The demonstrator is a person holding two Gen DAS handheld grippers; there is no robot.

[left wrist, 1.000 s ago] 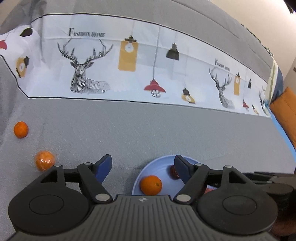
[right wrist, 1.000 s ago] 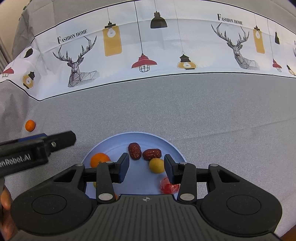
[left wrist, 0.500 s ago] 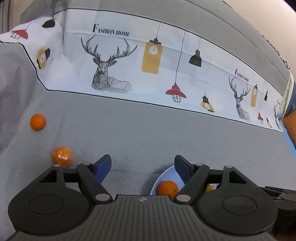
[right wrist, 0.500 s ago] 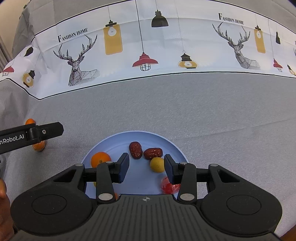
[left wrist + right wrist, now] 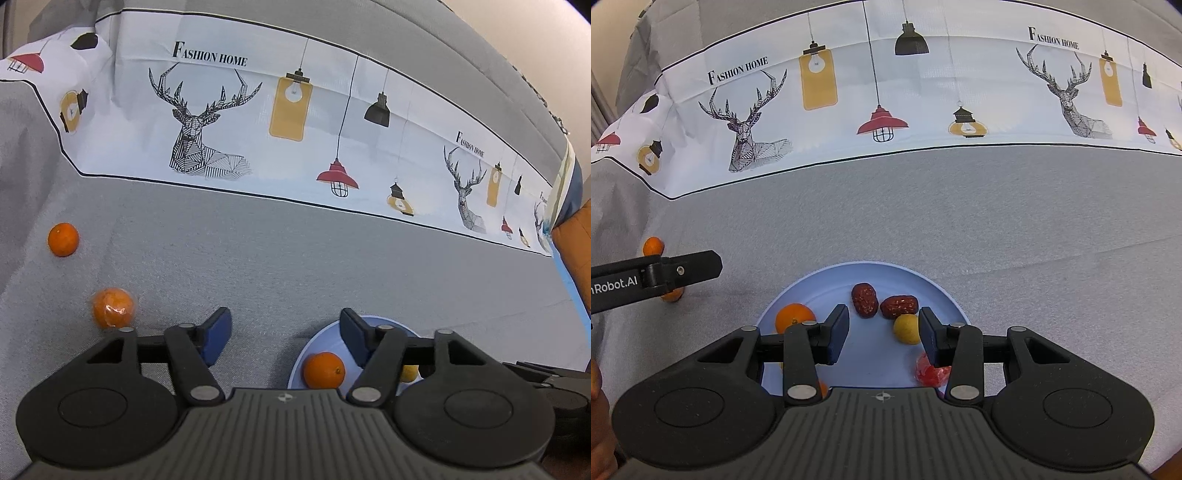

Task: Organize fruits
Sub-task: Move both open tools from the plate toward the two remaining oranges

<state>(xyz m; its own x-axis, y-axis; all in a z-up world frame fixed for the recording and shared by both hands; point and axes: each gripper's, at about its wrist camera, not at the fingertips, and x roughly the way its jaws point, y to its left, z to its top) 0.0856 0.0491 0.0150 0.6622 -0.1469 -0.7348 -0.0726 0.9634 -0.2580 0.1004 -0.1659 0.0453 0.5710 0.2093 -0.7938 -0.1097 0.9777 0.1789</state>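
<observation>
A home is showing: a grey cloth (image 5: 923, 206) printed "Fashion Home" is covering the counter under the blue plate (image 5: 871, 273).

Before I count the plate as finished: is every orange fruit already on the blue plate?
No: the left wrist view shows two orange fruits on the grey cloth, off the blue plate.
</observation>
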